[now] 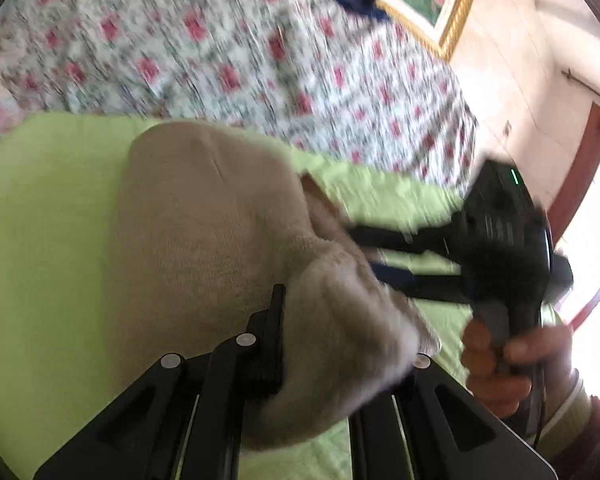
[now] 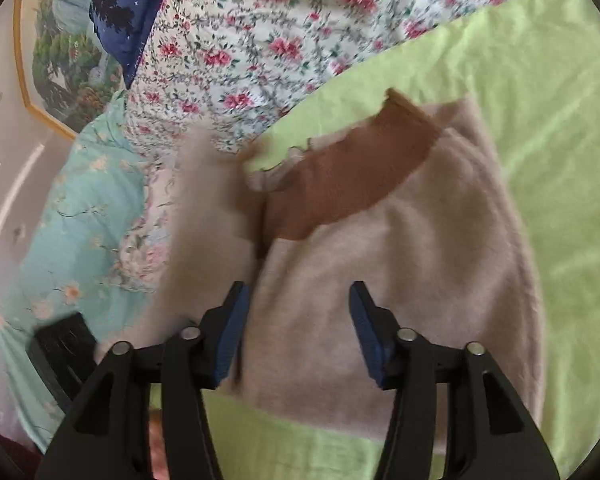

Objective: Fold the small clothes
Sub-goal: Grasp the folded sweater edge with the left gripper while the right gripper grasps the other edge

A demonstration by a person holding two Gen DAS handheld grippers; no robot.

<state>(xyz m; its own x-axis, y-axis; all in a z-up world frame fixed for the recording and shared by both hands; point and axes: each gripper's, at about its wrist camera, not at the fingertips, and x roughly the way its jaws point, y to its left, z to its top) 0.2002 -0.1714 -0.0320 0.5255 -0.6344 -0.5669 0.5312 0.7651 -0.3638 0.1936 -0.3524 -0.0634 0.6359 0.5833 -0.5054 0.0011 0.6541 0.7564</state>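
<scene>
Looking along my left gripper (image 1: 300, 344), I see its jaws clamped together on a bunched edge of the beige sweater (image 1: 204, 216); one black finger (image 1: 274, 340) shows, the other is buried under the knit, which swells up over the tool. The sweater lies on the green sheet (image 1: 48, 240), with the floral quilt (image 1: 228, 60) beyond it. My right gripper (image 1: 384, 256) comes in from the right of this view, gripped by my right hand (image 1: 496, 364), its fingers reaching over the fold I hold. The fabric looks thick, fuzzy and limp: I judge it light and soft, not fragile, with enough nap that it should not slip out of a pinch, though a thin bite may pull loose because the knit stretches. From the right wrist view, my right gripper (image 2: 298, 320) stands with jaws apart and nothing between the blue pads (image 2: 232, 332); they hang over the sweater (image 2: 420, 280), not pressing on it as far as I can tell. The body of the sweater is spread on the green sheet (image 2: 540, 120), a brown inner lining (image 2: 340, 184) shows near the neck, and a blurred beige flap rises at the left, which I take for the part my left tool lifts. I judge the best hold is at a hem or side seam, where the doubled knit gives the pads something firm, rather than mid-panel where it would only tent and sag.
</scene>
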